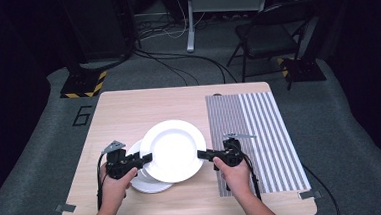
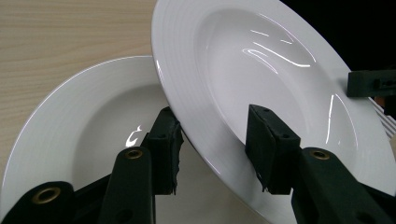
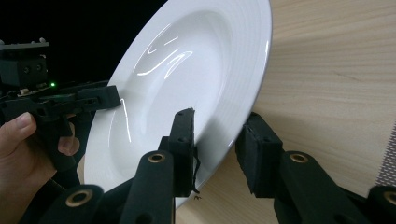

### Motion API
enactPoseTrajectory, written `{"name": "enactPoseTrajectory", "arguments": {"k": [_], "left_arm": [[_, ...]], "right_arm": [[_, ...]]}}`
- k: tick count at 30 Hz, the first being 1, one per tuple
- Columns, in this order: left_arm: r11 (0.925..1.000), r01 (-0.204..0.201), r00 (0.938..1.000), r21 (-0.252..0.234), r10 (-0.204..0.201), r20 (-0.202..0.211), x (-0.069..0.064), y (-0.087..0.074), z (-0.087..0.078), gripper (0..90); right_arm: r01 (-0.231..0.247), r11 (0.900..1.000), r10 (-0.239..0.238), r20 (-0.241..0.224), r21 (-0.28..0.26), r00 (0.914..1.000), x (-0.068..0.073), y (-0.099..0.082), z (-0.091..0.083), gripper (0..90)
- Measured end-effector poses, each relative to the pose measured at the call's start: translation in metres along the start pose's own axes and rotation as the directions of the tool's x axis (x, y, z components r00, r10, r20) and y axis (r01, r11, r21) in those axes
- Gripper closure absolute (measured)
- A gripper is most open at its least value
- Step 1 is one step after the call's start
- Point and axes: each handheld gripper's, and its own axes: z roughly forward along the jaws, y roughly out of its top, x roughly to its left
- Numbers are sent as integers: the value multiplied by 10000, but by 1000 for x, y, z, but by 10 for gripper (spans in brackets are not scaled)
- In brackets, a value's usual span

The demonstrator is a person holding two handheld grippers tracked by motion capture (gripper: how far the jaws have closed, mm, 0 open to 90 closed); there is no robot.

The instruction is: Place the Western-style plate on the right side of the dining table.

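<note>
Holding the upper plate [image 1: 173, 149] by opposite rims, left tool [image 1: 147, 158] and right tool [image 1: 201, 155] clamped, I should keep it level above the lower plate [image 1: 145, 183].

Both forearms reach in from the near edge of the desk, one hand wrapped around each tool. The left tongs [image 1: 147, 158] point level toward the right tongs [image 1: 201, 155], and the two face each other across the upper plate [image 1: 173, 149]. Each pair's jaws straddle that plate's rim, one jaw above and one below. The left hand [image 1: 114, 188] and right hand [image 1: 236, 176] keep wrists low and straight.
</note>
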Motion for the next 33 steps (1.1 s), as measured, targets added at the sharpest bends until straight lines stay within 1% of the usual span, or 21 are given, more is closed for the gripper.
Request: {"name": "enactPoseTrajectory", "arguments": {"k": [2, 3, 5, 12, 13, 14, 15, 16, 17, 18, 19, 20, 21, 22, 23, 25, 27, 28, 30, 31, 33], "left_arm": [[10000, -22, 10000, -1, 22, 26, -1, 1, 1, 559], [9999, -114, 9999, 35, 114, 35, -1, 2, 1, 559], [10000, -29, 9999, 16, 29, 115, -2, 3, 2, 558], [9998, -179, 9996, 87, 177, 231, -4, 6, 6, 556], [10000, -26, 9997, 1, 26, 231, -6, 6, 7, 555], [9999, -126, 9996, 30, 125, 234, -6, 6, 8, 555], [9999, -86, 9996, 67, 84, 284, -7, 7, 8, 555], [9997, -231, 9993, 108, 228, 300, -7, 8, 9, 555], [9996, -259, 9991, 109, 256, 329, -7, 8, 10, 555], [9998, -161, 9993, 109, 157, 339, -9, 9, 10, 555], [9998, -199, 9992, 49, 198, 351, -9, 9, 12, 554], [9995, -306, 9988, 123, 301, 394, -10, 10, 12, 553], [9992, -368, 9984, 138, 362, 432, -10, 11, 13, 553], [9994, -305, 9984, 130, 299, 472, -11, 12, 14, 552], [9990, -410, 9979, 177, 401, 499, -12, 12, 15, 551], [9992, -365, 9980, 188, 355, 531, -14, 14, 17, 550], [9987, -476, 9973, 205, 464, 574, -15, 15, 19, 548], [9988, -421, 9973, 249, 405, 608, -16, 16, 20, 547], [9980, -562, 9966, 272, 544, 624, -16, 17, 22, 547], [9985, -458, 9969, 296, 438, 649, -17, 17, 23, 546], [9978, -576, 9959, 332, 551, 712, -18, 19, 26, 546]], "right_arm": [[4, 10000, -4, 47, 5, 10000, 0, 0, -1, 671], [19, 10000, -19, 45, -21, 10000, -1, 0, -1, 668], [89, 9999, -89, 51, -82, 9999, -1, 1, -4, 663], [109, 9998, -107, 120, -192, 9999, 0, 2, -10, 661], [90, 9998, -87, 150, -185, 9999, 0, 2, -11, 662], [158, 9997, -154, 160, -195, 9998, -1, 2, -12, 661], [113, 9998, -110, 183, -180, 9998, -1, 2, -13, 661], [115, 9997, -110, 209, -206, 9997, -1, 2, -14, 659], [169, 9996, -165, 206, -222, 9997, -1, 2, -15, 659], [152, 9996, -146, 217, -259, 9997, -1, 2, -16, 659], [187, 9995, -181, 214, -266, 9996, -2, 2, -17, 659], [113, 9996, -107, 226, -274, 9997, -1, 2, -19, 659], [147, 9995, -141, 221, -281, 9997, -2, 2, -20, 658], [163, 9994, -156, 240, -310, 9996, -2, 2, -21, 657], [127, 9994, -118, 273, -321, 9996, -2, 2, -23, 656], [143, 9991, -131, 310, -387, 9994, -3, 2, -25, 654], [124, 9991, -111, 326, -400, 9994, -4, 2, -28, 653], [130, 9991, -116, 334, -411, 9994, -4, 2, -28, 652], [145, 9989, -131, 326, -441, 9994, -5, 3, -31, 652], [123, 9989, -107, 345, -458, 9993, -5, 3, -32, 652], [138, 9989, -121, 385, -451, 9992, -5, 3, -34, 652]]}}
